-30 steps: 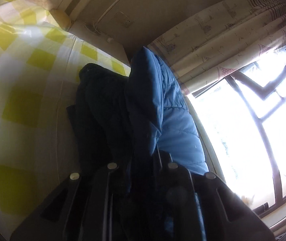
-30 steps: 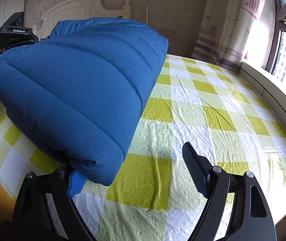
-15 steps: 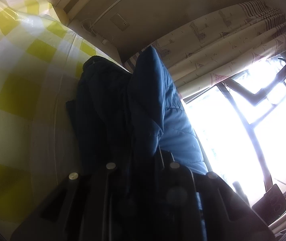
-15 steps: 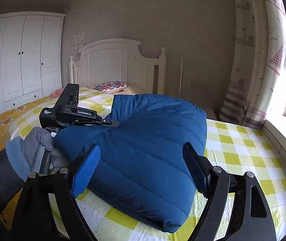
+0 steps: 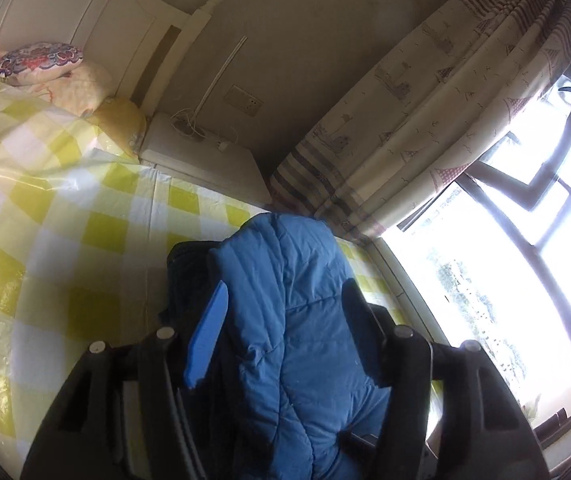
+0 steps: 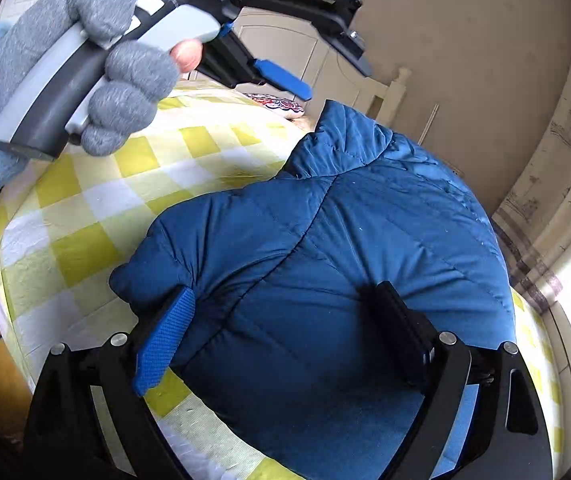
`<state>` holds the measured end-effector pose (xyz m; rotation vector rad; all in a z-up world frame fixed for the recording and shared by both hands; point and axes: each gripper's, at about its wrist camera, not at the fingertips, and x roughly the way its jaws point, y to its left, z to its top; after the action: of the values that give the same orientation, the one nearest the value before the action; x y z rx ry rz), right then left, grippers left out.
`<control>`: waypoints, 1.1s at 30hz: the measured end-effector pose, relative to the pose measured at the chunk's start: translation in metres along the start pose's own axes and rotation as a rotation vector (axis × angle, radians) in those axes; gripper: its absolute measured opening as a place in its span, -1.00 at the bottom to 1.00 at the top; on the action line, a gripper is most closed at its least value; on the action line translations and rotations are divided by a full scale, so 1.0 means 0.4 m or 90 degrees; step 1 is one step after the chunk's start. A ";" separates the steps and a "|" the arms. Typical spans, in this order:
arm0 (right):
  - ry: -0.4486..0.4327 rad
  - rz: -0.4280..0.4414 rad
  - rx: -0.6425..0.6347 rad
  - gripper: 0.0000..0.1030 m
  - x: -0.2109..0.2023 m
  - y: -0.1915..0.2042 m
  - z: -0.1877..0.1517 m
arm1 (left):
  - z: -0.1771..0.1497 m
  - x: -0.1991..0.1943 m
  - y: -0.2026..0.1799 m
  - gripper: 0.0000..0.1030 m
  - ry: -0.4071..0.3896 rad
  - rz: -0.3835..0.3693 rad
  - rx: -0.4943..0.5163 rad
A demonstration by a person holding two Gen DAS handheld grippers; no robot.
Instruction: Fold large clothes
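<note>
Right wrist: gripper point(image 6: 281, 336) astride blue jacket point(image 6: 345, 280)

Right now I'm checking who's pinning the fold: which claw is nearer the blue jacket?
Right. The right claw straddles the blue jacket, open fingers pressed into its near edge. The left claw hangs open above the collar end, apparently clear of it.

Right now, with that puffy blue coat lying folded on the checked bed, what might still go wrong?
1. The puffy blue quilted jacket bulges high, and the left gripper is open around it, so the springy fold may pop back open.
2. The right gripper straddles the bundle with its jaws wide; pushing could slide it across the glossy yellow-and-white checked sheet.
3. The jacket lies near the bed's window-side edge, so it may slip off.
</note>
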<state>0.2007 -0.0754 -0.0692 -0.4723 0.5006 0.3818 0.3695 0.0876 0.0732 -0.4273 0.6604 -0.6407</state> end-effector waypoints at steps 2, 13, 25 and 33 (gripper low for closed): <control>0.000 0.004 0.002 0.69 0.002 0.000 0.000 | 0.024 0.039 -0.060 0.30 0.000 -0.006 0.027; 0.003 0.015 -0.022 0.74 0.016 0.009 -0.007 | -0.049 0.331 0.197 0.18 0.034 0.060 -0.170; -0.075 0.132 0.047 0.20 -0.081 -0.305 0.073 | -0.048 0.316 0.192 0.18 0.040 0.081 -0.145; -0.003 0.193 -0.009 0.09 0.167 -0.443 0.120 | -0.050 0.302 0.170 0.19 0.032 0.125 -0.115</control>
<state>0.3531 -0.1812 -0.0088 -0.4098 0.5663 0.6783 0.4575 0.0535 -0.0303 -0.5080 0.8013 -0.4078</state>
